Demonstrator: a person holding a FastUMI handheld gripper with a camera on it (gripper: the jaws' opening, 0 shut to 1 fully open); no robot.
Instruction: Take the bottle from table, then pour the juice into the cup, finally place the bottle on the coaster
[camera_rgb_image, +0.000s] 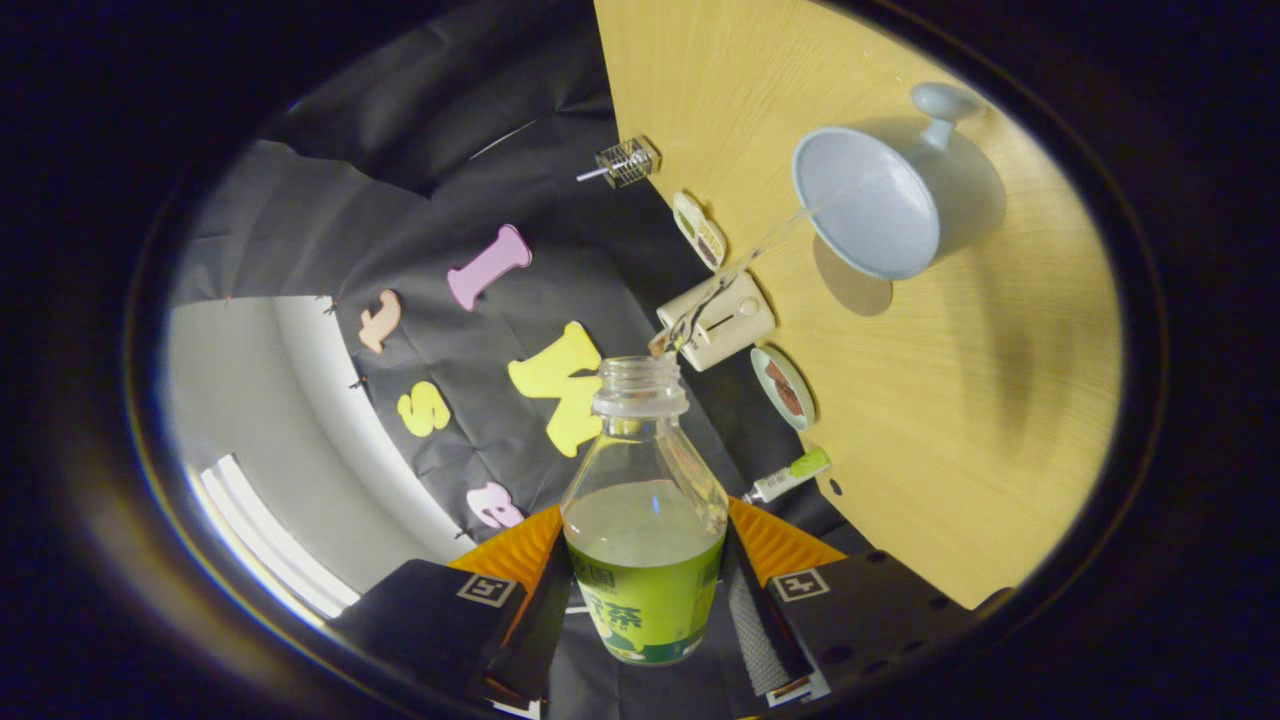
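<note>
1. The wooden table (940, 440) is filling the right of the frame, swung steeply because the gripper is tipped over for the pour.
2. The bottle (645, 520), low centre, is clamped between both fingers of the gripper (648, 600), uncapped neck pointing up-frame.
3. The pale cup (868, 200), upper right, is taking a thin stream at its near rim (tight margin, I judge).
4. Best handling: keeping the tilt steady and nudging the mouth toward the cup's middle, since plenty of juice is remaining.
</note>
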